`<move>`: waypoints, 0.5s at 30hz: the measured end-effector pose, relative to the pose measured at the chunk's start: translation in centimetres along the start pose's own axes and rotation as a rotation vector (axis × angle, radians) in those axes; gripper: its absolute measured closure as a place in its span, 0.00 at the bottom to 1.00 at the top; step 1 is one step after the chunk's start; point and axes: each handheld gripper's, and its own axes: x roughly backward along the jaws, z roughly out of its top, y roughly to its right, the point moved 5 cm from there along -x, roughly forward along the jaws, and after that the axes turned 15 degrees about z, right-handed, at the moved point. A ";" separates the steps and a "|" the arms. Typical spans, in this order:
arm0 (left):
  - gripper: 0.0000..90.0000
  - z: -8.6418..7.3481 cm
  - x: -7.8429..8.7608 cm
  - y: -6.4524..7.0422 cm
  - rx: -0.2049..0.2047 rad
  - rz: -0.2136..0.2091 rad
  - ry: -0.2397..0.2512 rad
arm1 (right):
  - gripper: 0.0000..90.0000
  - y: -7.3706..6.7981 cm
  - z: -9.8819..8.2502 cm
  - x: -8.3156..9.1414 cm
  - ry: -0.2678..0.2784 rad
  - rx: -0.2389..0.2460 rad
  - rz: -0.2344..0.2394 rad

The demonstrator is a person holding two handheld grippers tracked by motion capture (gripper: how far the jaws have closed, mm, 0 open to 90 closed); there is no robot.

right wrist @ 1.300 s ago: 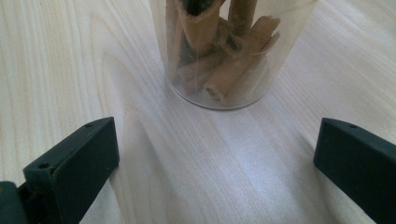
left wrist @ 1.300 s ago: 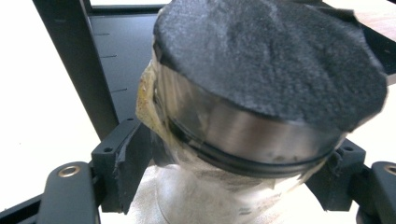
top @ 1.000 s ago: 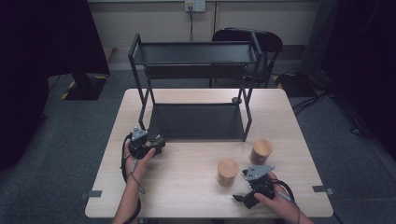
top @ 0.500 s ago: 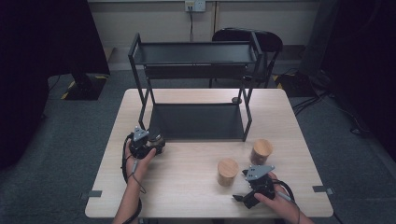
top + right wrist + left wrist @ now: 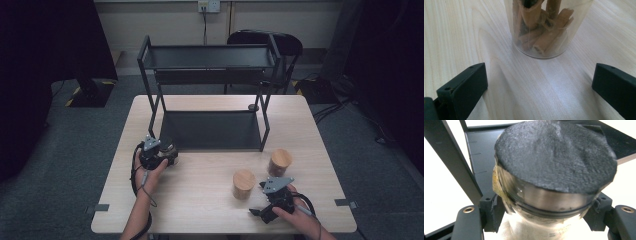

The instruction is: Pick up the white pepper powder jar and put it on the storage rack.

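**Left gripper view: a jar held tight by the rack**

Left gripper view shows our left gripper (image 5: 546,220) with its jaws squeezed on a jar (image 5: 554,170) that has a dark lid. The jaws have just been closing, and the jar sits between them, one jaw on each side of the glass, low under the lid. We hold it there so it cannot slip or tip.

From the high view, that gripper (image 5: 167,154) and its jar are near the left front of the bench (image 5: 200,210), just in front of the black rack (image 5: 210,75). We think the jar is meant for the rack, because its low shelf is right ahead.

Our right gripper (image 5: 260,212) rests near the front right edge. In the right gripper view its jaws stand wide apart with nothing between them (image 5: 536,85). A clear jar of brown sticks (image 5: 544,30) stands just ahead of them, not touched. We think it waits there for its turn.

Another jar with a wooden lid (image 5: 280,161) stands a little farther back, apart from both grippers.
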 end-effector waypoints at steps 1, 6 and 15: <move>0.33 0.0 0.0 0.0 0.000 0.000 0.002 | 0.00 0.0 0.0 0.0 0.000 0.000 0.000; 0.33 0.3 0.2 0.0 -0.003 -0.007 0.003 | 0.00 0.0 0.0 0.0 0.000 0.000 0.000; 0.34 0.8 0.3 0.4 -0.019 -0.029 0.001 | 0.00 0.0 0.0 0.0 0.000 0.000 0.000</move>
